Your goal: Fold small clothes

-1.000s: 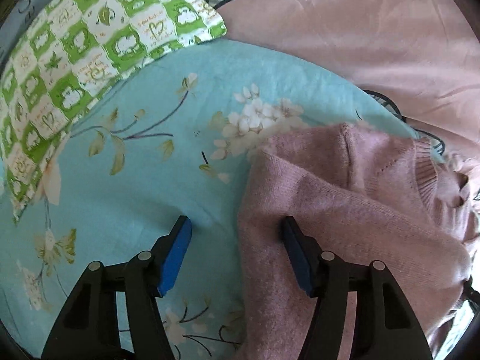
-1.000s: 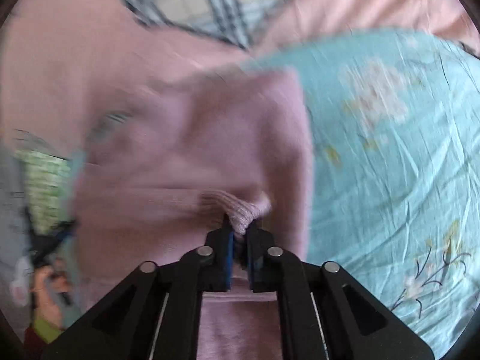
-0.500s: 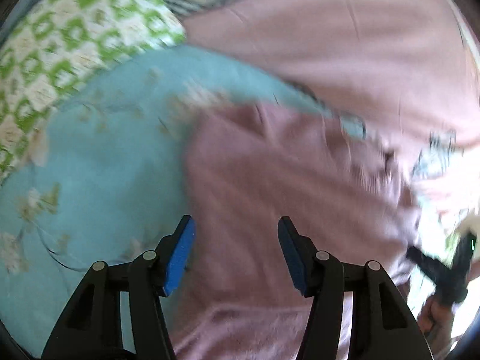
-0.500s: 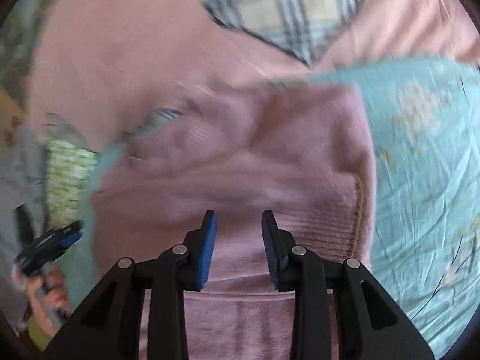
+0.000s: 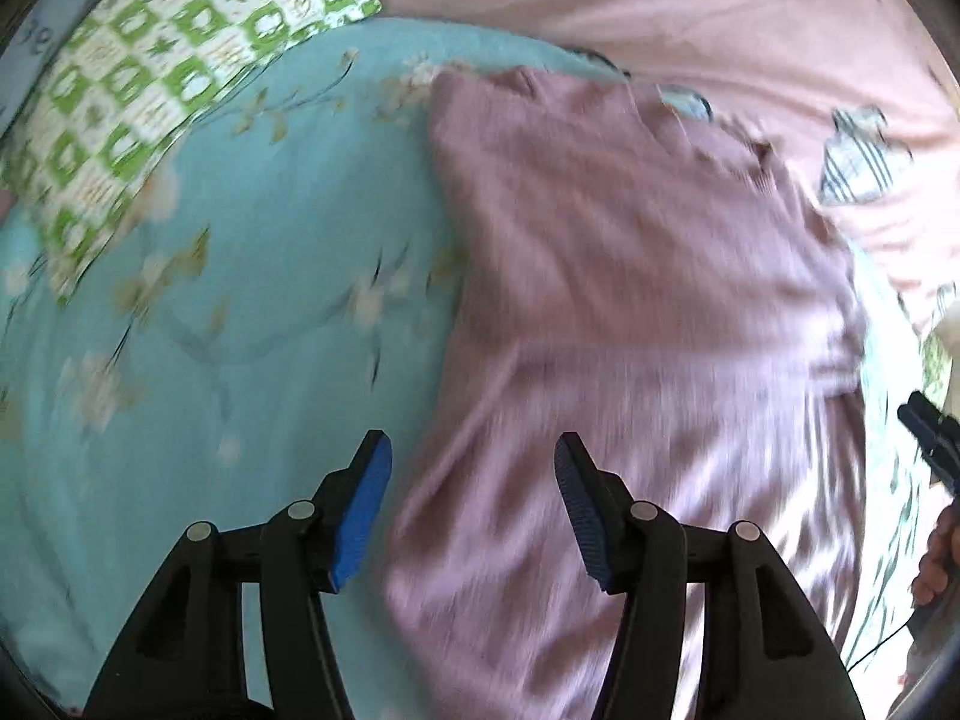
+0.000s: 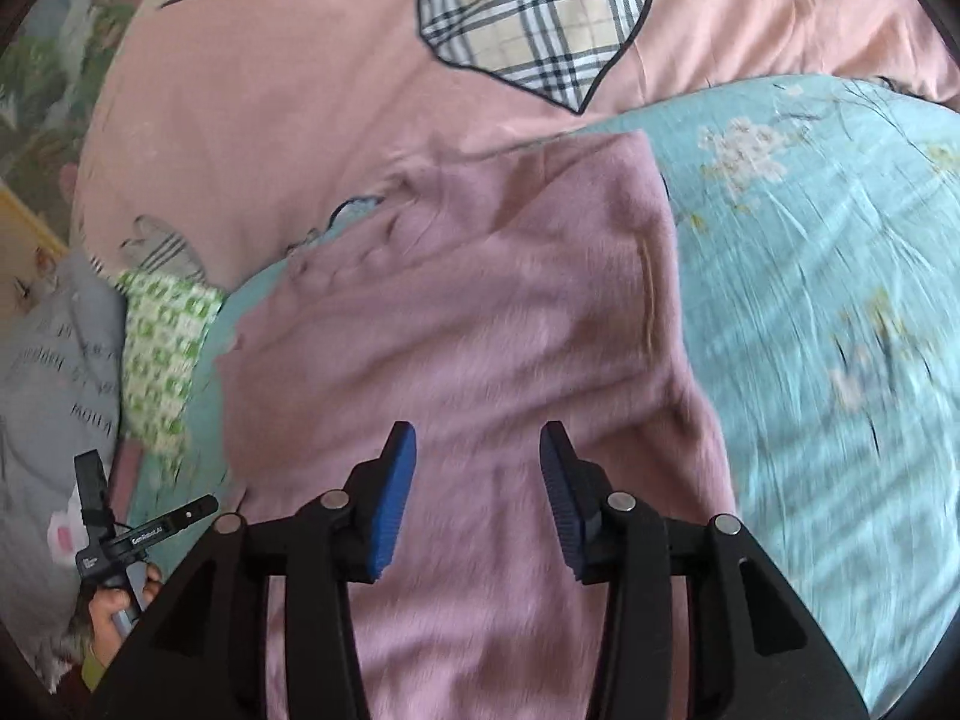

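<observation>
A mauve knitted sweater point(image 5: 630, 312) lies partly folded on a turquoise flowered sheet point(image 5: 240, 276). My left gripper point(image 5: 471, 510) hovers open over the sweater's left edge with nothing between its blue pads. In the right wrist view the same sweater point(image 6: 480, 330) fills the middle. Above its lower part my right gripper point(image 6: 477, 498) has its jaws opening, and no cloth is pinched between them. The other gripper shows at the right edge of the left view point(image 5: 933, 444), and at the lower left of the right view point(image 6: 120, 534), held by a hand.
A pink cover point(image 6: 300, 90) with a plaid heart patch point(image 6: 534, 18) lies behind the sweater. A green-and-white checked cloth point(image 5: 150, 78) sits at the upper left, seen again as the checked cloth point(image 6: 162, 348). A grey printed cushion point(image 6: 54, 360) is at the far left.
My right gripper has let go of the sweater's ribbed edge, opened and drawn back. My left gripper has swung from the sheet beside the sweater to above its left edge, staying open.
</observation>
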